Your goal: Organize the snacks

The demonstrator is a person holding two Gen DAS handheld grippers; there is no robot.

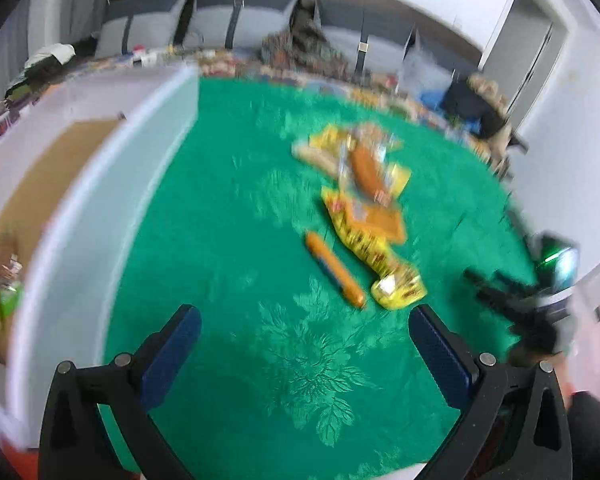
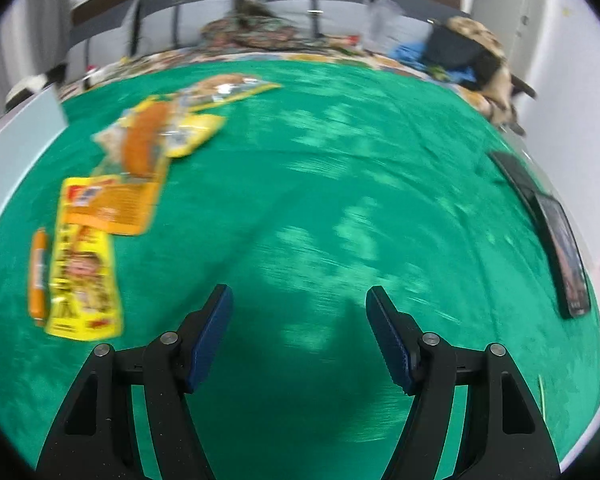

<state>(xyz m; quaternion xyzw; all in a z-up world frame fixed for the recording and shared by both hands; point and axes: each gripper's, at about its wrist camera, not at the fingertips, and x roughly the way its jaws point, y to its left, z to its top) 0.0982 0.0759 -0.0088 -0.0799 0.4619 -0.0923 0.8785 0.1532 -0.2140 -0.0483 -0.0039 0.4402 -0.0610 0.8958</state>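
A heap of snack packets [image 1: 364,172] lies on the green tablecloth [image 1: 228,208], with a long yellow packet [image 1: 374,252] and an orange sausage stick [image 1: 334,270] nearest me. My left gripper [image 1: 304,322] stands wide open just short of them, nothing between its blue pads. In the right wrist view the same yellow packet [image 2: 84,276], sausage stick [image 2: 38,272] and an orange packet [image 2: 112,204] lie at the left. My right gripper [image 2: 298,300] is open over bare green cloth [image 2: 340,184], well to the right of them. The other gripper [image 1: 520,308] shows at the right edge of the left wrist view.
A white bin [image 1: 92,184] with a brown bottom and some packets inside stands at the left. A dark phone-like slab [image 2: 556,232] lies at the cloth's right edge. Clutter and a sofa [image 1: 228,12] fill the back. Both views are motion-blurred.
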